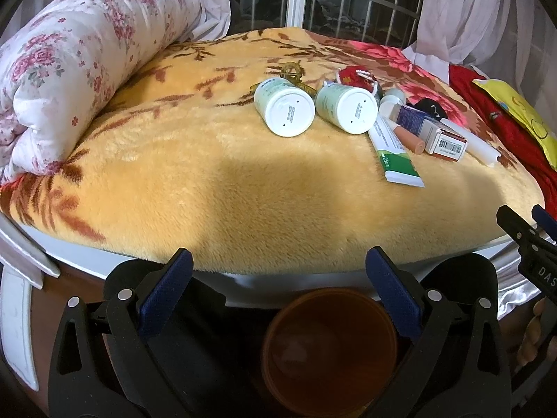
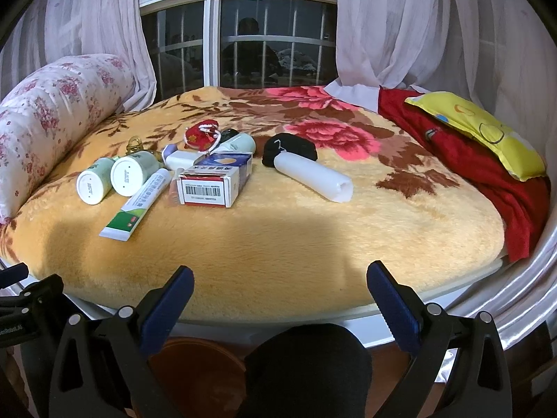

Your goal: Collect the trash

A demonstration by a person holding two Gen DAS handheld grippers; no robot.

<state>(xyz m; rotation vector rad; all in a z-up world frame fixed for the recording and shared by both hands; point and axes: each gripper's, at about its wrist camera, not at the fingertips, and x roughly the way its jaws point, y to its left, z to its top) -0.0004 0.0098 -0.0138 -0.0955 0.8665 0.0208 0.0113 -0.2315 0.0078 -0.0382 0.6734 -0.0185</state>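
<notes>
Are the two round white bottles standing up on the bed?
No, both white bottles lie on their sides on the blanket, with their flat bottoms facing the camera.

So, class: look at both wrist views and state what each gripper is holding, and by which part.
Nothing is held. The left gripper and the right gripper are both open and empty, short of the bed's blanket.

"DAS" on right tongs (image 1: 522, 223)
</notes>
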